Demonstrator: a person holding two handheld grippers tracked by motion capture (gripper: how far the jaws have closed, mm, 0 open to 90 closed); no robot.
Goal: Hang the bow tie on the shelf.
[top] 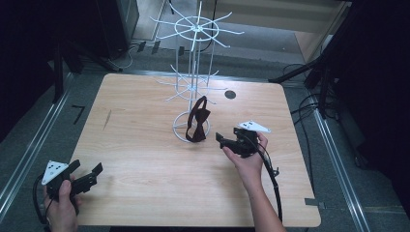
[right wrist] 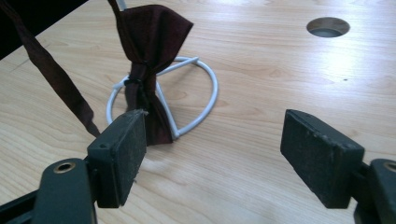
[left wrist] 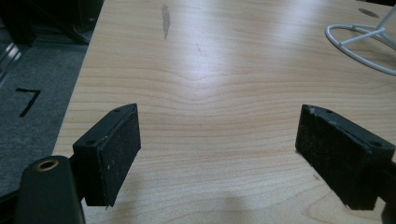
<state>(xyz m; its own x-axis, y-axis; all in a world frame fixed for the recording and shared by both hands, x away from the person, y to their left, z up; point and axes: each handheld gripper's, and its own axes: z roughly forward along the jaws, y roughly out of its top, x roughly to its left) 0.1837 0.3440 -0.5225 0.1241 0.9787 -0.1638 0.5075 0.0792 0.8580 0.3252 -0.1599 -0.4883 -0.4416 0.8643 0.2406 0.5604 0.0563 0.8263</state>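
Note:
A dark maroon bow tie (top: 198, 123) hangs by its strap from a low arm of a white wire display rack (top: 193, 72), its lower end resting at the rack's ring base (right wrist: 205, 102). In the right gripper view the bow tie (right wrist: 149, 46) hangs just beyond the left jaw. My right gripper (top: 223, 140) is open, a short way right of the bow tie, nothing between its jaws. My left gripper (top: 92, 173) is open at the table's near left corner, far from the rack, with bare wood between its jaws.
The wooden table (top: 145, 159) has a round cable hole (top: 230, 94) behind the rack and a dark scratch mark (top: 107, 118) at the left. Grey floor with metal rails, cables and dark stands surround the table. A "7" mark (top: 77, 113) is on the floor at left.

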